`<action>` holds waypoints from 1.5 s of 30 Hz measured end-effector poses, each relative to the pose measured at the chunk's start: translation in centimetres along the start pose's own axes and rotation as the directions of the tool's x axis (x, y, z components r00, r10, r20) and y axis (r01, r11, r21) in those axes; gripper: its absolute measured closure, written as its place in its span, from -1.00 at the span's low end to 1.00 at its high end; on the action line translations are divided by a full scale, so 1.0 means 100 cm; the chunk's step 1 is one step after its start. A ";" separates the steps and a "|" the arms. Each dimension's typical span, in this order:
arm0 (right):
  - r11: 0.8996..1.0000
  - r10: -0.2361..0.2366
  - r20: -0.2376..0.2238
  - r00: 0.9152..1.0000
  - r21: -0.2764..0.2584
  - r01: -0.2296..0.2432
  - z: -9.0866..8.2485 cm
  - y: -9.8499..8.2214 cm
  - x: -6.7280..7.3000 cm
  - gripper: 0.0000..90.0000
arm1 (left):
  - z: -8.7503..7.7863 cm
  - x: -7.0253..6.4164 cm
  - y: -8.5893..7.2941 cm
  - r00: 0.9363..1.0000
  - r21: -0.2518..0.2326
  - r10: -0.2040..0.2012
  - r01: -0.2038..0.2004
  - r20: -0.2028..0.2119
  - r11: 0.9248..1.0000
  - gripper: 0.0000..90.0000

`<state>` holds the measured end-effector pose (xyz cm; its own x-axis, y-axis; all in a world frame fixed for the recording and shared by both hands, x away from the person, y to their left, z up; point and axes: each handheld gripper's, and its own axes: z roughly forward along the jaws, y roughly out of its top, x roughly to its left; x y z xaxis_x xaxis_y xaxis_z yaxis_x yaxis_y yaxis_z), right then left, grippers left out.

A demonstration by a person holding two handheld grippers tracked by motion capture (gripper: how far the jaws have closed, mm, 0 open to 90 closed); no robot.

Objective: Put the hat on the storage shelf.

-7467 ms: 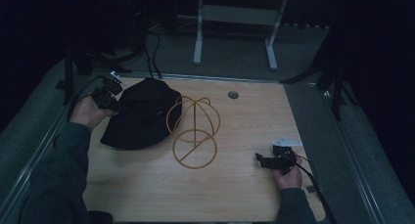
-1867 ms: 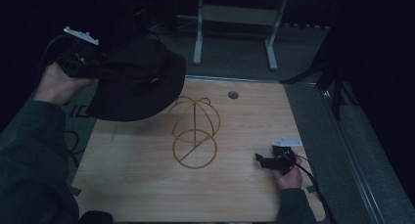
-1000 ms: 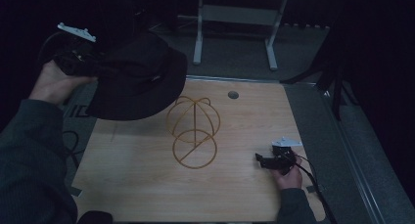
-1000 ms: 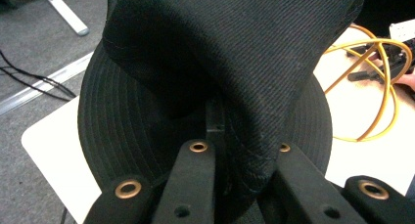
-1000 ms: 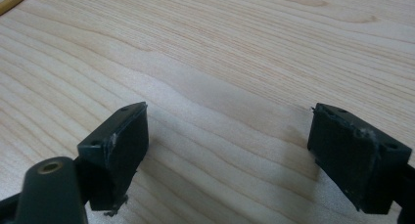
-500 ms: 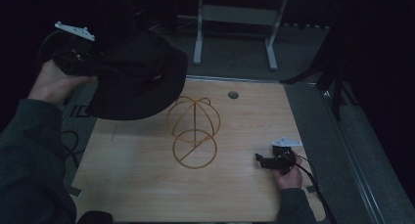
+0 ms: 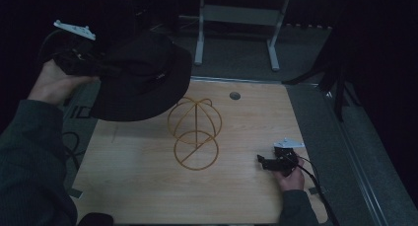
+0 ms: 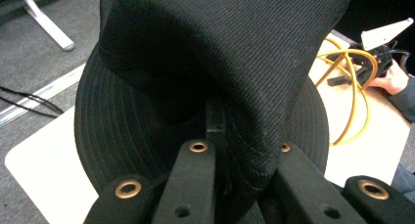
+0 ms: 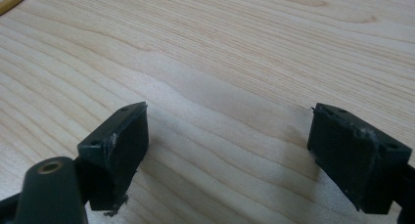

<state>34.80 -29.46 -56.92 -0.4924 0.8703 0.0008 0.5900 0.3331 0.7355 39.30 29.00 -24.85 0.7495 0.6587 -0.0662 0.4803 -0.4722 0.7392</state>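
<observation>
A pale wooden table (image 7: 148,186) stands in a dark room with grey floor (image 7: 236,43) beyond. The left gripper (image 7: 96,68) clenches a black hat (image 7: 143,78), raised above the far left. The right gripper (image 7: 261,161), jaws spread, rests near right beside a yellow wire stand (image 7: 194,132).

Light wooden table (image 7: 148,186); yellow wire stand (image 7: 194,132) stands at its middle
</observation>
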 end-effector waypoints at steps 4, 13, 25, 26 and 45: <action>1.000 0.001 0.000 1.000 0.000 -0.001 0.000 0.000 0.000 -0.66 | 0.000 -0.002 0.002 1.000 -0.005 0.006 -0.006 0.011 1.000 0.95; 1.000 -0.002 0.000 1.000 0.000 0.002 0.000 0.000 0.000 -0.66 | -0.001 -0.012 0.012 0.999 -0.011 0.044 -0.043 0.031 0.999 0.95; 1.000 -0.001 0.000 1.000 0.000 0.001 0.000 0.000 0.000 -0.66 | 0.003 -0.025 0.021 0.994 -0.021 0.086 -0.085 0.068 0.996 0.95; 1.000 -0.002 0.000 1.000 0.000 0.002 0.000 0.000 0.000 -0.66 | 0.004 -0.026 0.022 0.994 -0.021 0.088 -0.087 0.072 0.996 0.95; 1.000 -0.004 -0.001 1.000 0.001 0.004 0.000 0.000 0.000 -0.66 | 0.010 -0.041 0.031 0.986 -0.021 0.130 -0.129 0.105 0.991 0.95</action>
<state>34.80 -29.48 -56.93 -0.4951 0.8689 -0.0016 0.5884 0.3366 0.7351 38.16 24.23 -22.95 0.8495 0.5261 -0.0397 0.3702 -0.5406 0.7554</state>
